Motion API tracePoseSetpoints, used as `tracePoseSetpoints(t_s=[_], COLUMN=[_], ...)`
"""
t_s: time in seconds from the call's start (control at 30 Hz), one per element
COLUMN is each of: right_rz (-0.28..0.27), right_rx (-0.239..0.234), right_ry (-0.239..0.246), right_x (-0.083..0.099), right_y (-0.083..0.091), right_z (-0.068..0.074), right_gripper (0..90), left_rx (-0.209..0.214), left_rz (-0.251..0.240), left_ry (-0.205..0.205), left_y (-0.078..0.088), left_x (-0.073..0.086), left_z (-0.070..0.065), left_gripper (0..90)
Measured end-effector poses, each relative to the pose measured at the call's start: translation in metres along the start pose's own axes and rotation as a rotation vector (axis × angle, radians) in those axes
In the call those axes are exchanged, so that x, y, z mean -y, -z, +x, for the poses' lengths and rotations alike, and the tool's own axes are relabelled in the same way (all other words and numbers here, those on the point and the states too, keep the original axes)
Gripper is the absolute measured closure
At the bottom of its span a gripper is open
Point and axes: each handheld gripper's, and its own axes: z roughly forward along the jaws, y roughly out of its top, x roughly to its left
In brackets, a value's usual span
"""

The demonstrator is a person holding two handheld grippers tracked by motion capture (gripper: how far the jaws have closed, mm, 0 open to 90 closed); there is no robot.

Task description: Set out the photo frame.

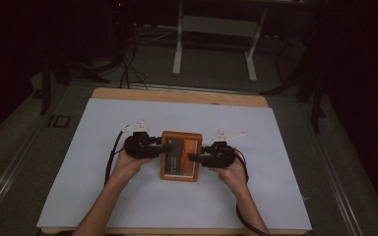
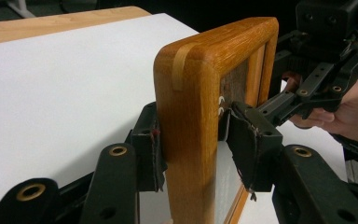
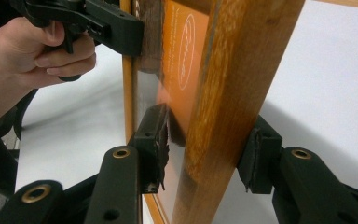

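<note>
I've got the wooden picture frame [image 1: 180, 155] lying flat mid-table on the white sheet [image 1: 103, 196], long axis running away from me, w/ one gripper at each long side. Left gripper [image 1: 160, 146] comes in from the frame's left edge, right gripper [image 1: 194, 158] from its right edge, so both are equally near (neither hand has to reach).

In the left gripper view the frame rail [image 2: 191, 140] sits between the jaws: one pad touches the wood, the other stands a little off the glass side. In the right gripper view the rail [image 3: 233, 107] is also between the jaws, w/ gaps both sides. Both sets look half spread, not pinching. My read: the frame rests on the table, straddled, not gripped.
</note>
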Motion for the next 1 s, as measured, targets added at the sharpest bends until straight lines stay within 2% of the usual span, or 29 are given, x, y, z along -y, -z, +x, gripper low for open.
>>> tracePoseSetpoints(t_s=[0.13, 0.23, 0.4, 0.67, 1.0], right_rz=[0.018, 0.014, 0.003, -0.010, -0.010], right_rx=[0.026, 0.034, 0.036, 0.034, 0.036], right_ry=[-0.005, -0.028, -0.032, -0.024, -0.003], right_x=[0.002, 0.003, 0.003, 0.001, -0.003], right_y=[-0.001, 0.000, 0.004, 0.009, 0.016], right_z=[-0.002, -0.004, -0.006, -0.005, -0.001], right_gripper=[52.7, 48.4, 45.0, 45.0, 43.9], left_rx=[-0.005, -0.004, 0.000, -0.003, -0.017], left_rz=[0.014, 0.017, 0.019, 0.026, 0.007], left_ry=[0.013, 0.018, 0.018, 0.018, 0.035], left_y=[-0.003, -0.003, -0.004, -0.002, 0.009], left_x=[0.002, 0.003, 0.004, 0.005, 0.006], left_z=[0.001, 0.002, 0.001, 0.000, 0.003], left_gripper=[52.8, 51.5, 50.8, 50.0, 46.2])
